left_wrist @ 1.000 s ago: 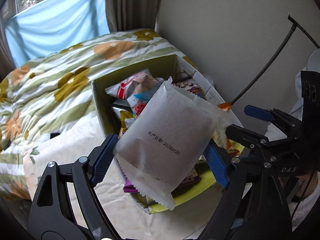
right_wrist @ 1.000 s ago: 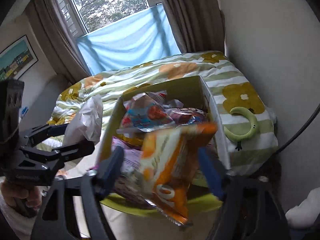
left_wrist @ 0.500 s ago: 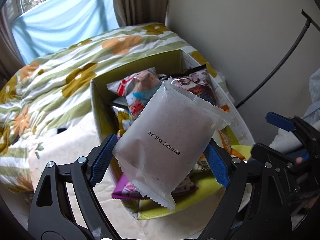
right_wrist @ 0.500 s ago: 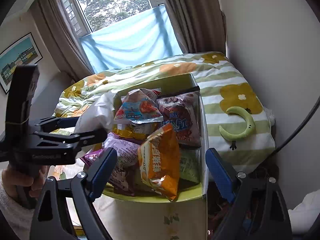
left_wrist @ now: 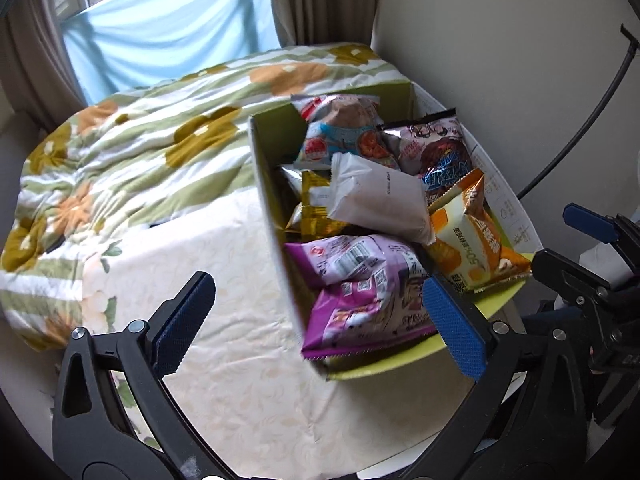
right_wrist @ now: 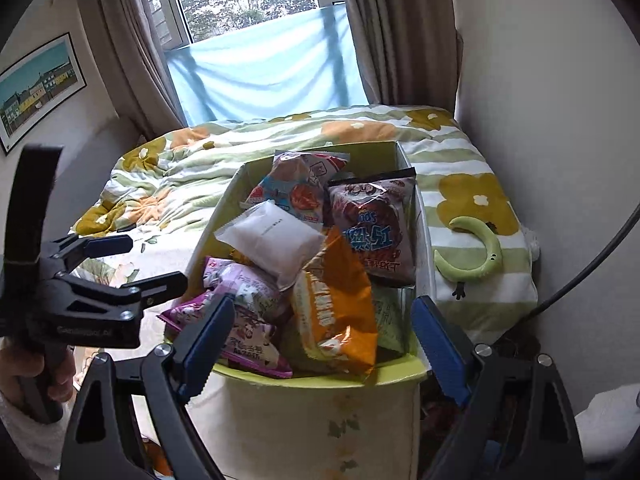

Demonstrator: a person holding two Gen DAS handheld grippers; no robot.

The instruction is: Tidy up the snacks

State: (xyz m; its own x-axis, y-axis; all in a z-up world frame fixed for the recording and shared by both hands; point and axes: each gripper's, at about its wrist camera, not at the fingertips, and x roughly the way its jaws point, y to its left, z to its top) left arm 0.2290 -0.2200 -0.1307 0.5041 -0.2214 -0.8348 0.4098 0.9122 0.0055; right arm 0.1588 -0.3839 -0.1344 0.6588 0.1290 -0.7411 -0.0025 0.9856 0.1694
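Note:
A yellow-green box [left_wrist: 272, 200] [right_wrist: 320, 380] on the bed holds several snack packets. A white packet [left_wrist: 380, 196] [right_wrist: 272, 240] lies on top of the pile, free of any grip. Beside it lie an orange packet [left_wrist: 472, 240] [right_wrist: 336, 312] and a purple one [left_wrist: 360, 292] [right_wrist: 240, 320]. My left gripper [left_wrist: 320, 312] [right_wrist: 136, 264] is at the box's left side, its jaws opening wide with nothing between the pads. My right gripper [right_wrist: 324, 334] [left_wrist: 576, 240] stands open above the box's near rim, holding nothing.
The box stands on a cream cloth next to a floral quilt [left_wrist: 140, 152]. A green crescent toy [right_wrist: 476, 256] lies right of the box. A wall and a black cable [left_wrist: 580, 128] are close on the right. A hand [right_wrist: 24, 376] holds the left gripper.
The left jaws spread and the white packet dropped from them onto the pile. The orange packet, between the right jaws a second ago, now lies in the box. Both grippers drew back.

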